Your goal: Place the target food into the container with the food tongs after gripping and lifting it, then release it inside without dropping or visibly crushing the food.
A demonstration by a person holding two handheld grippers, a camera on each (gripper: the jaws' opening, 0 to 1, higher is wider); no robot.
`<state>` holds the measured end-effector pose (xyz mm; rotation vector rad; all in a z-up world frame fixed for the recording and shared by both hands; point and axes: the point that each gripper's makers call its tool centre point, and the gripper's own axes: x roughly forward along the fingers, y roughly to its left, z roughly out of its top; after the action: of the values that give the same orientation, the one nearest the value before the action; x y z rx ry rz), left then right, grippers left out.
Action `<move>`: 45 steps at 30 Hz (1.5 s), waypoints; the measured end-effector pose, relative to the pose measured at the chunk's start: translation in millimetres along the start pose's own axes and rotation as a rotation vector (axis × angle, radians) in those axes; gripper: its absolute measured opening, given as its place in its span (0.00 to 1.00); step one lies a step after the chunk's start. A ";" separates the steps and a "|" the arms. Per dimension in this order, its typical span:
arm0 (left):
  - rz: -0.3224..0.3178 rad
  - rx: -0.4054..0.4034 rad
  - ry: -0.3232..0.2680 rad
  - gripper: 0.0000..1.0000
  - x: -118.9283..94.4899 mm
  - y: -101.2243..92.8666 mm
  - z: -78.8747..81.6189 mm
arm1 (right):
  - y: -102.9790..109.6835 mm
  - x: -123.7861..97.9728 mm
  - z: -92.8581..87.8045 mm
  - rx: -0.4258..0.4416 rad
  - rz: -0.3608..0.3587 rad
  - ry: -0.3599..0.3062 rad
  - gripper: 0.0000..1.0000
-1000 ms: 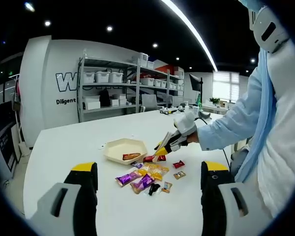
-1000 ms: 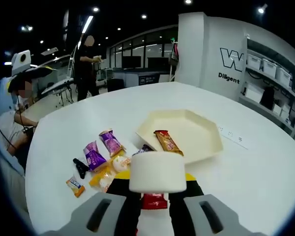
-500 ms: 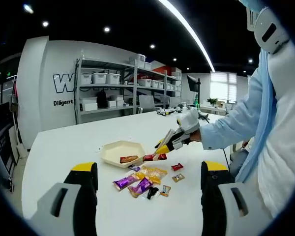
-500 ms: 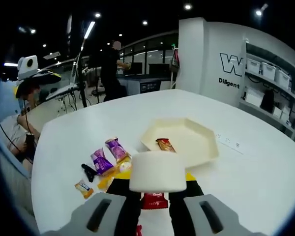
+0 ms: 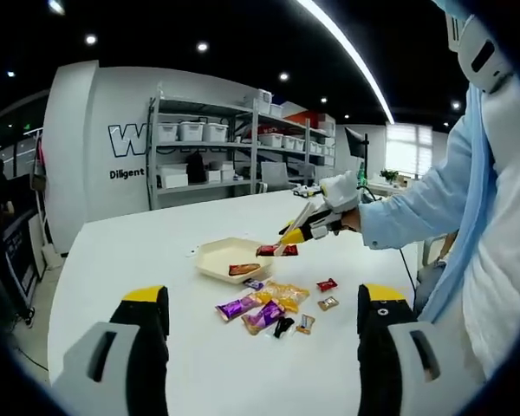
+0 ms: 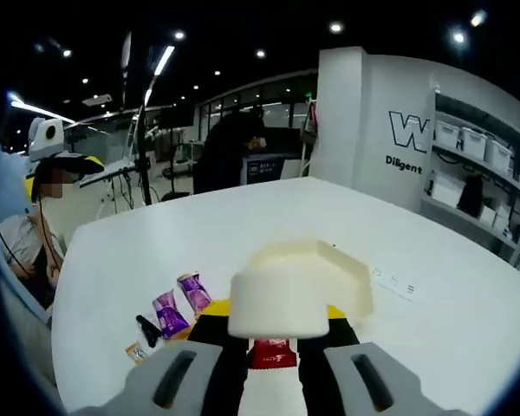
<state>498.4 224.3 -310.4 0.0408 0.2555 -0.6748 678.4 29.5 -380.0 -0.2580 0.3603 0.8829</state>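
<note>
Left gripper view: right gripper (image 5: 288,240), clamped on tongs gripping the red snack (image 5: 266,250), has risen over the tray (image 5: 218,257) rim; release looks next. Left gripper (image 5: 260,305) jaws open, empty.

A smooth, matt white surface (image 5: 139,251) carries a cream hexagonal tray (image 5: 210,257) of matt moulded plastic or pulp. Glossy foil wrappers catch the ceiling light: a purple sachet (image 5: 235,307), a crinkled yellow-orange packet (image 5: 283,293), a small red sweet (image 5: 327,284). A shiny red-wrapped bar (image 5: 276,250) sits pinched in the right tool (image 5: 283,247), whose yellow tips look like plastic or rubber. The left tool (image 5: 260,347) shows matt grey plastic jaws with black pads and yellow caps. A person's pale blue sleeve (image 5: 416,212) is soft woven cloth. Grey metal shelving (image 5: 243,160) holds translucent plastic bins.
</note>
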 end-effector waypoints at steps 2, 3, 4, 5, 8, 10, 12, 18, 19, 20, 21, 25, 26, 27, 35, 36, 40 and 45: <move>0.020 -0.009 0.004 0.88 -3.2 4.6 -2.8 | -2.8 2.8 4.7 -0.008 -0.001 -0.005 0.14; 0.026 -0.011 0.006 0.88 -4.2 6.0 -3.8 | -4.6 4.7 7.8 -0.010 0.000 -0.009 0.14; 0.029 -0.014 0.007 0.88 -5.2 6.8 -4.5 | -5.8 6.1 9.9 -0.013 -0.001 -0.011 0.14; 0.040 -0.014 0.009 0.88 -6.3 8.9 -5.5 | -7.4 7.9 12.5 -0.018 -0.002 -0.013 0.14; 0.054 -0.020 0.012 0.88 -9.2 12.1 -7.4 | -10.1 12.5 18.2 -0.026 -0.001 -0.018 0.14; 0.064 -0.021 0.012 0.89 -10.8 14.1 -7.7 | -11.3 16.1 20.9 -0.032 0.001 -0.019 0.14; 0.068 -0.026 0.010 0.88 -12.2 15.4 -7.3 | -12.7 20.3 22.0 -0.036 0.003 -0.017 0.14; 0.080 -0.026 0.013 0.88 -16.4 18.4 -7.8 | -20.6 32.5 24.5 -0.034 0.001 -0.013 0.14; 0.083 -0.026 0.014 0.88 -17.2 19.1 -8.0 | -22.7 35.5 25.4 -0.036 0.000 -0.013 0.14; 0.084 -0.027 0.014 0.88 -17.9 19.5 -8.4 | -24.1 37.9 25.9 -0.035 0.001 -0.012 0.14; 0.086 -0.029 0.016 0.88 -19.1 20.3 -8.9 | -26.0 41.4 26.7 -0.037 0.000 -0.011 0.14; 0.100 -0.032 0.022 0.87 -23.2 23.6 -10.4 | -31.1 52.5 27.8 -0.035 0.001 -0.007 0.14; 0.103 -0.032 0.024 0.87 -23.9 24.3 -10.8 | -32.3 55.1 27.8 -0.034 0.001 -0.007 0.14; 0.108 -0.031 0.026 0.87 -24.7 25.8 -11.2 | -35.7 59.6 26.7 -0.033 0.001 -0.004 0.14; 0.129 -0.040 0.033 0.86 -27.9 34.2 -12.7 | -43.0 75.6 19.6 -0.029 0.005 -0.002 0.16; 0.130 -0.040 0.035 0.86 -27.9 35.0 -13.5 | -44.3 76.7 18.7 -0.013 0.011 0.001 0.17; 0.130 -0.041 0.036 0.86 -27.7 35.6 -14.2 | -48.3 78.6 12.9 -0.023 0.008 0.012 0.16; 0.127 -0.038 0.031 0.86 -26.5 35.5 -12.2 | -51.1 75.3 11.1 -0.020 0.011 0.012 0.16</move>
<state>497.9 269.8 -317.3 0.0312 0.2928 -0.5434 764.7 55.3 -397.1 -0.2796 0.3641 0.8961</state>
